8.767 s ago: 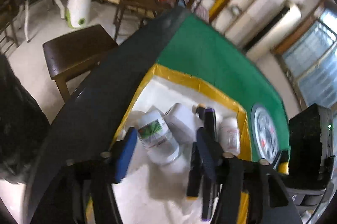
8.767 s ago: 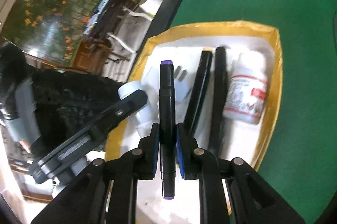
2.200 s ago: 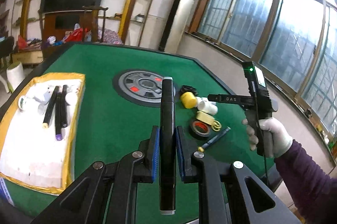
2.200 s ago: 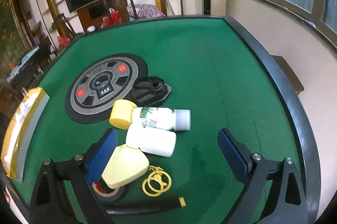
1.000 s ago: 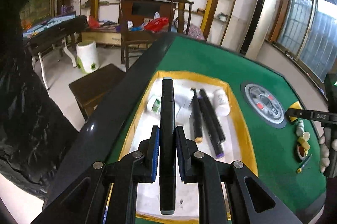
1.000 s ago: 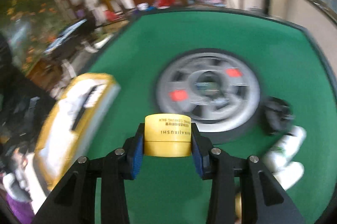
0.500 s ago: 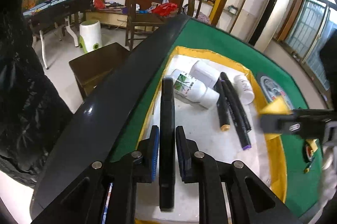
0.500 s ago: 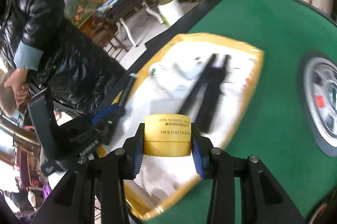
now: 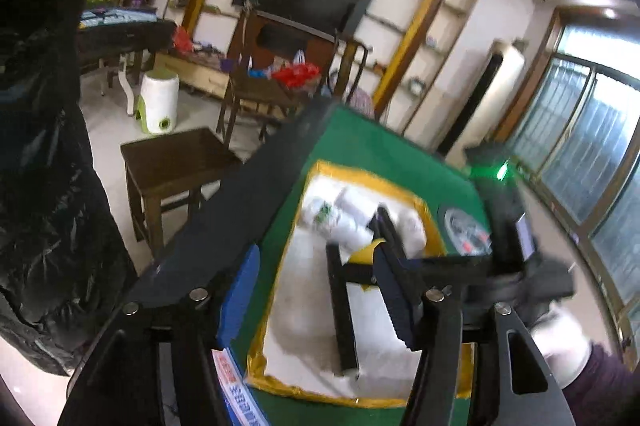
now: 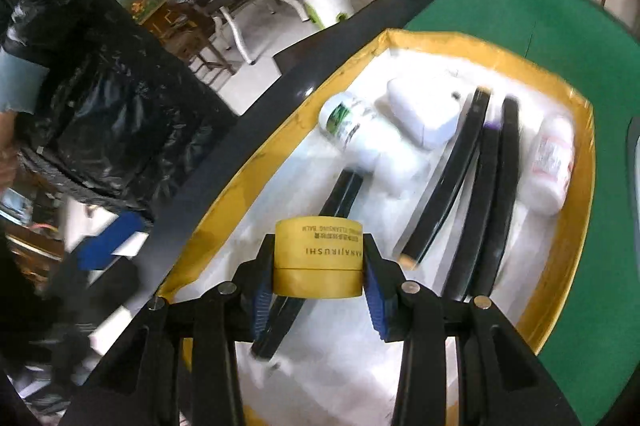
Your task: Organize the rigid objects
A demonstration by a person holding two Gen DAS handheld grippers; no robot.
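A yellow-rimmed tray (image 9: pixel 360 173) with a white lining sits at the table's left edge. My left gripper (image 9: pixel 316 290) hovers at the tray's near end; its jaws are opening and nothing is pressed between them. A black marker (image 9: pixel 342 314) lies loose on the lining just beyond the pads. My right gripper (image 10: pixel 318 262) is shut on a round yellow jar (image 10: pixel 318 250) and hangs over the tray (image 10: pixel 584 185), above that same marker (image 10: pixel 346 189). Further in lie two more black markers (image 10: pixel 452 169), side by side, and three white bottles (image 10: pixel 348 121).
The tray rests on green felt (image 10: pixel 520 5) inside the table's black rim (image 9: pixel 240 209). A person in a black jacket (image 10: pixel 100 97) stands at the left edge. A wooden stool (image 9: pixel 168 157) is beside the table. A round dial (image 9: pixel 466 230) lies past the tray.
My left gripper's jaws have spread and let go of the black marker, which now lies in the tray. My right gripper has carried the yellow jar from the green felt to above the tray.
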